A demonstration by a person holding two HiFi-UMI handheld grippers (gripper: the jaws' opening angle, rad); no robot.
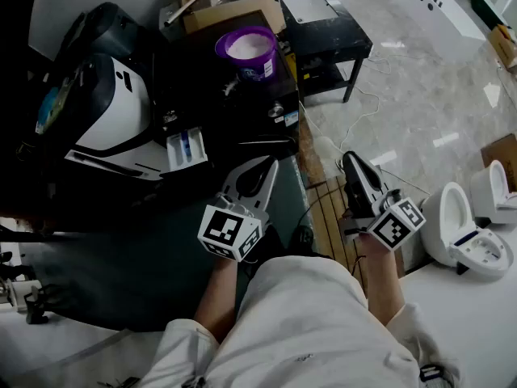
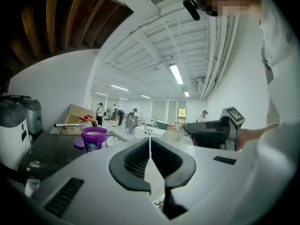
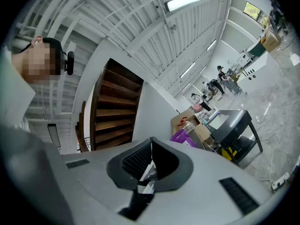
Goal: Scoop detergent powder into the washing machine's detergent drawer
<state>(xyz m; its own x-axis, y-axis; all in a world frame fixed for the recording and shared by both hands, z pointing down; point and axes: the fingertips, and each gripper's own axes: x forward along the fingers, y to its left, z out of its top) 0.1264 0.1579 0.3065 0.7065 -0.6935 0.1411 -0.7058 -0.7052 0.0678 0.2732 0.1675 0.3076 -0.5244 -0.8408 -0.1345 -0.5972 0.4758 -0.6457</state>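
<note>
Reaching carelessly could knock over the tub (image 1: 248, 52) at twelve o'clock or miss the drawer (image 1: 186, 148) at ten, since left gripper (image 1: 270, 166) and right gripper (image 1: 350, 162) hang low, jaws pressed together, holding nothing.

Powder tub (image 1: 247, 52) on worktop (image 1: 206, 95), behind detergent drawer (image 1: 186, 148)

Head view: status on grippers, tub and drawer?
Left gripper shut, empty. Right gripper shut, empty. Tub open, powder inside; drawer pulled out. Nothing seen between grippers and tub.
</note>
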